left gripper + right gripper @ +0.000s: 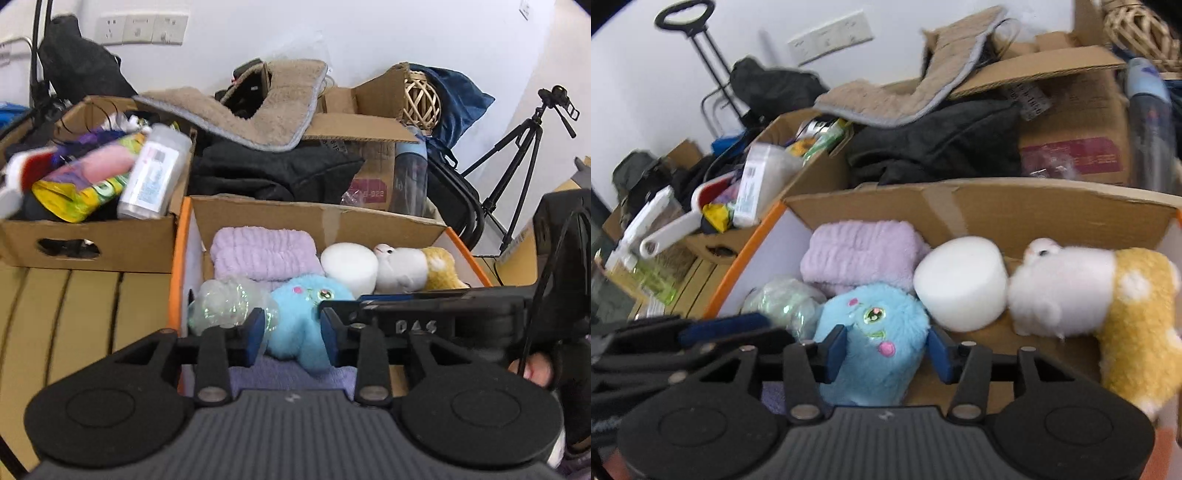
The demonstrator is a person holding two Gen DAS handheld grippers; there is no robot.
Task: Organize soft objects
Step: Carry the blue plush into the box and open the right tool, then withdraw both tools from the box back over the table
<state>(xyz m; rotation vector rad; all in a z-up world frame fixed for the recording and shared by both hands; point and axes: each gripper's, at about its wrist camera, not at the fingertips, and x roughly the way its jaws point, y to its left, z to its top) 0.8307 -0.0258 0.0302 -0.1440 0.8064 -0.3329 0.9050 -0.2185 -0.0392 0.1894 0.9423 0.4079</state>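
Observation:
A fluffy blue plush toy lies in an orange-edged cardboard box; it also shows in the right wrist view. My left gripper is open, its blue pads on either side of the plush. My right gripper is open around the same plush; its body reaches in from the right in the left wrist view. In the box also lie a folded lilac towel, a white foam cylinder, a white and yellow plush and a clear crinkled bag.
A cardboard box of mixed clutter stands to the left, with a plastic jar. Behind are black clothes, a beige mat, more boxes, a wicker ball and a tripod.

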